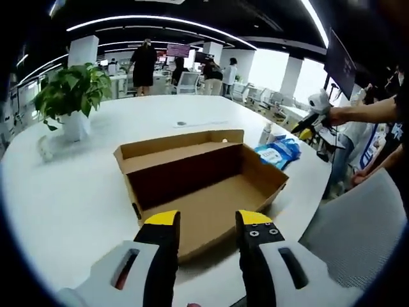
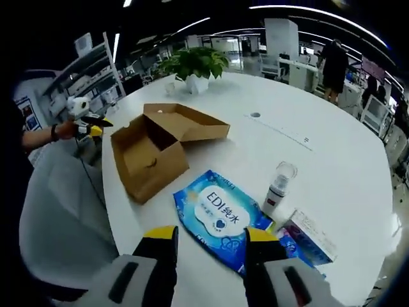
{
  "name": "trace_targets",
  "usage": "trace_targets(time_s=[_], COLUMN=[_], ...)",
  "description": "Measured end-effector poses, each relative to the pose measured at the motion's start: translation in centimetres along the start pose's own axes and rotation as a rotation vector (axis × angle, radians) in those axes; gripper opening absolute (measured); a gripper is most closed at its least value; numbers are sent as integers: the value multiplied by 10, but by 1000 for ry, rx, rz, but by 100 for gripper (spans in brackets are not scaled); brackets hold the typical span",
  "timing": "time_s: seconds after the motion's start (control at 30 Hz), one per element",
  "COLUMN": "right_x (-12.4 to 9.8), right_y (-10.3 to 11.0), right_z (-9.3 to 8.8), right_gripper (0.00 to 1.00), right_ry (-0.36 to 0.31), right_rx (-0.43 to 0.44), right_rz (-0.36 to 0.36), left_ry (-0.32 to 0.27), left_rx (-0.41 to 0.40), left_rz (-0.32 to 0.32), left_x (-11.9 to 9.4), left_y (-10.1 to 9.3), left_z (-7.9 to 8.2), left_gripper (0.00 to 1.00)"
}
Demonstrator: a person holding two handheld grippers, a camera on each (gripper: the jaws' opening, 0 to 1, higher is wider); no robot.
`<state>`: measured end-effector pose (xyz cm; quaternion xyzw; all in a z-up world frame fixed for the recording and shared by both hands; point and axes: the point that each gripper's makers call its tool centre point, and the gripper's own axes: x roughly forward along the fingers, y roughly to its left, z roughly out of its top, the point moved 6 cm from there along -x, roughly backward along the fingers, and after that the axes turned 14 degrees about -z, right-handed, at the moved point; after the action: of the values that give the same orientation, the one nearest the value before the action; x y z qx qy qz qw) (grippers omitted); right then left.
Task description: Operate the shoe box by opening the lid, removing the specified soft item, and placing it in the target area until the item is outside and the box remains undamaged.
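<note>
A: How far along is the job?

B: The box point(image 1: 201, 185) lies open on the white table point(image 1: 70, 192), lid folded back, and its inside looks bare. The blue wipes pack point(image 2: 220, 217) lies flat on the table just beside the box, so the soft item appears to be out already.

A: And the grippers?

B: The left gripper point(image 1: 208, 224) hovers over the box's near edge, jaws apart and holding nothing. The right gripper point(image 2: 211, 236) hangs just above the pack, also spread and empty.

A: Any damage?

B: None visible. Little seems left to do, if that spot is the target area.
</note>
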<state>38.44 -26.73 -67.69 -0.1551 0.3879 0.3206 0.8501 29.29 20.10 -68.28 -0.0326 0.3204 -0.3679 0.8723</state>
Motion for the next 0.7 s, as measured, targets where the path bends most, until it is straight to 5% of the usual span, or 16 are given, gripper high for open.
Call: trace_targets(time_s=[0.23, 0.37, 0.7], right_x=[12, 18, 36], right_y=[26, 37, 48], right_z=[30, 39, 59], right_gripper=[38, 38, 38], right_ry=[-65, -70, -84], right_rx=[18, 4, -2], right_rz=[33, 54, 86], left_ry=[-39, -4, 85], left_rx=[-84, -136, -199], left_rz=[117, 181, 222], left_x=[-9, -8, 8], left_y=[28, 40, 49], left_z=[-2, -11, -25], left_gripper=[35, 34, 32])
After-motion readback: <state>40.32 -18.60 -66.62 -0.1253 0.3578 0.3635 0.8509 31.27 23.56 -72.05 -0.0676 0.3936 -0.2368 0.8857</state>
